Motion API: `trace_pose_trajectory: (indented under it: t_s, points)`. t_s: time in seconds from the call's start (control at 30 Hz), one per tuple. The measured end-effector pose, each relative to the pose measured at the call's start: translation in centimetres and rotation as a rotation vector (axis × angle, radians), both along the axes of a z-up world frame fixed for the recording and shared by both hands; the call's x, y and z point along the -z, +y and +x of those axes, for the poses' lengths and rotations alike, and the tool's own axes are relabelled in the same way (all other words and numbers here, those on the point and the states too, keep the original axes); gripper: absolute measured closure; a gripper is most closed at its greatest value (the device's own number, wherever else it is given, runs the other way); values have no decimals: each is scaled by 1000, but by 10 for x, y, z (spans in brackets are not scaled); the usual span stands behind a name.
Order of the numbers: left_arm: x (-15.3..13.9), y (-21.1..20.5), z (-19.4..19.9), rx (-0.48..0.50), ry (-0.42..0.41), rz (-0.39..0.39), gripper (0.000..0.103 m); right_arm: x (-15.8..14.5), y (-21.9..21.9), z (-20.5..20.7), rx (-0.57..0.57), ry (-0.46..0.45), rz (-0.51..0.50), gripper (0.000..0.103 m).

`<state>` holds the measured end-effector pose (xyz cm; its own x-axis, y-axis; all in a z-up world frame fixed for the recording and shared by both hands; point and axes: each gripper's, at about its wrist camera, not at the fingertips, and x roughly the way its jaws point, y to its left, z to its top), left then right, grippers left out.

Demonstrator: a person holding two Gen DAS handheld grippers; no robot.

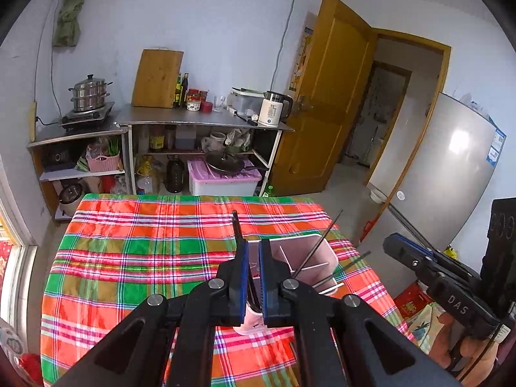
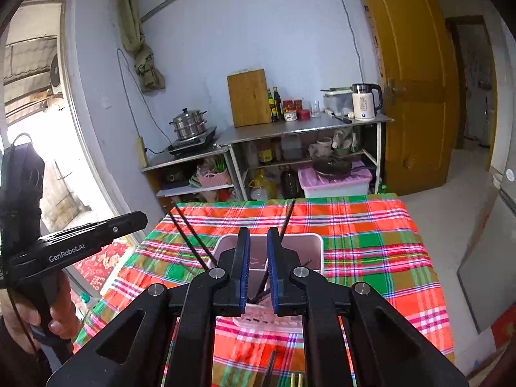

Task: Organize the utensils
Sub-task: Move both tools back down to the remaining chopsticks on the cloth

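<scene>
A pink divided utensil holder [image 1: 333,259] [image 2: 317,245] stands on the plaid-covered table [image 1: 145,242]. Several black chopsticks [image 1: 319,242] [image 2: 190,235] lean out of it. My left gripper [image 1: 253,258] [image 2: 142,219] hovers just in front of the holder, shut, with nothing clearly between its pads. One black chopstick [image 1: 236,225] rises past its left fingertip. My right gripper [image 2: 258,258] [image 1: 391,242] stands a little apart, nothing pressed between its pads. Another black chopstick [image 2: 288,217] in the holder shows behind its right finger.
More chopsticks, one dark [image 2: 271,367] and two pale wooden ones [image 2: 296,380], lie at the table's near edge. Kitchen shelves [image 1: 200,119] with a kettle stand beyond the table. A fridge [image 1: 451,167] and an open door [image 1: 329,96] are at the right.
</scene>
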<state>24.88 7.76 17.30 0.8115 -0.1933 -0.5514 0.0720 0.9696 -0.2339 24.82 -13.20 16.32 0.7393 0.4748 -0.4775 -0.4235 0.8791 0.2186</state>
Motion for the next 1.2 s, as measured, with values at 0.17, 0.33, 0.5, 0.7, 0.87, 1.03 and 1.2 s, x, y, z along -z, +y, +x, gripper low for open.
trace_pose_trajectory:
  t_s: [0.17,0.33,0.5,0.7,0.87,1.03,1.2]
  points:
    - [0,-6,-24,9,-11,6,98,-7,-6,-26,0,-30,-8,92]
    - [8,-15,-48,17,-12,8,98,-3,-14,-52,0,-35,-9,92]
    - [27,-23,-75,32,8,3,98,10,-24,-75,6,-17,-2,92]
    - [51,-28,-97,35,35,-4,98,30,-36,-98,20,14,3,92]
    - [68,-33,-112,46,52,-11,98,42,-41,-110,20,29,-5,92]
    - [86,-41,-119,62,84,-22,98,52,-40,-117,3,50,-16,92]
    - [110,-45,-116,69,139,-36,98,72,-42,-121,-8,88,-17,92]
